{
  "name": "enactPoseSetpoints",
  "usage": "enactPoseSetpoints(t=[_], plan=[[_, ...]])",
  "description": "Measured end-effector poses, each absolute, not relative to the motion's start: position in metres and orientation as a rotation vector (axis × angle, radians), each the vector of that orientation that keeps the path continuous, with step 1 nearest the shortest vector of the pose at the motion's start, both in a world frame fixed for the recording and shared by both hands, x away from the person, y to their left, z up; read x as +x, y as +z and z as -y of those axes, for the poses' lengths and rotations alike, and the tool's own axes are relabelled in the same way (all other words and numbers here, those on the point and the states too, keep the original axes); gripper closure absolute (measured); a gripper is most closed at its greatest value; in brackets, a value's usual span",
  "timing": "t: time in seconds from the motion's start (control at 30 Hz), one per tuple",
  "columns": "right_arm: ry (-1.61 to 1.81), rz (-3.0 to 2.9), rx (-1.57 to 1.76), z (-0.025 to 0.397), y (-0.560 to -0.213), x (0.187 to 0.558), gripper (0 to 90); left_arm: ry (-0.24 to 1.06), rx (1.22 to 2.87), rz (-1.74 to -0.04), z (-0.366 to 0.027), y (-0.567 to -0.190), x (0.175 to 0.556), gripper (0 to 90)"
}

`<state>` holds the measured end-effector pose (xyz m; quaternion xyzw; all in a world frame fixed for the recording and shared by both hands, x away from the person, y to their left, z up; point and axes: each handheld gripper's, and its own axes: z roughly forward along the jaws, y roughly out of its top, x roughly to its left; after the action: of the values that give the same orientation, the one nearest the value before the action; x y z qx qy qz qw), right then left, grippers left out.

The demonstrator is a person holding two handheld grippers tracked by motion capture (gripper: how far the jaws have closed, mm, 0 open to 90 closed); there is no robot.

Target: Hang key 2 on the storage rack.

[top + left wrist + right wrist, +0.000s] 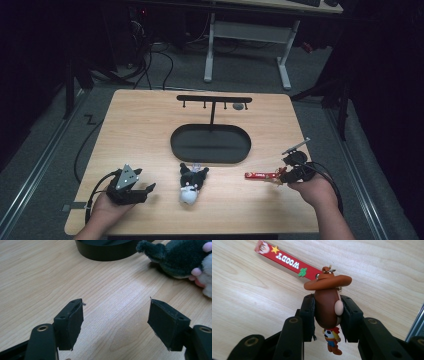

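2 jaws of the right gripper (327, 317) clamp the cowboy keychain (327, 302).

table (150, 125) brightly lit | surroundings dark | soft glare on wood | gripper views sharp, near edges soft

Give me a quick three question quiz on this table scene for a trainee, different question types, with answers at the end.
1. True or false: the right gripper is shut on the Woody keychain figure.
2. How do the left gripper jaws stand?
3. What lies nearest the plush toy: A) hook stand's oval base, B) red strap?

Key: 1 true; 2 open, holding nothing; 3 A.
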<state>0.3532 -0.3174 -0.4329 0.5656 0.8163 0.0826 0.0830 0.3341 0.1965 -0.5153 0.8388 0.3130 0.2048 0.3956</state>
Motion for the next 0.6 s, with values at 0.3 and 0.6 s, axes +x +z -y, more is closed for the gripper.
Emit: enactPoseSetpoints(t=[0.3,0.6], plan=[[0.254,-2.429,1.626,0.301,-0.391,0.355,67.2,0.517,2.119,-0.797,-0.197,-0.515,0.335,28.7],[0.299,-2.423,1.592,0.287,-0.362,0.359,67.3,0.507,2.129,-0.783,-0.195,-0.515,0.333,28.6]])
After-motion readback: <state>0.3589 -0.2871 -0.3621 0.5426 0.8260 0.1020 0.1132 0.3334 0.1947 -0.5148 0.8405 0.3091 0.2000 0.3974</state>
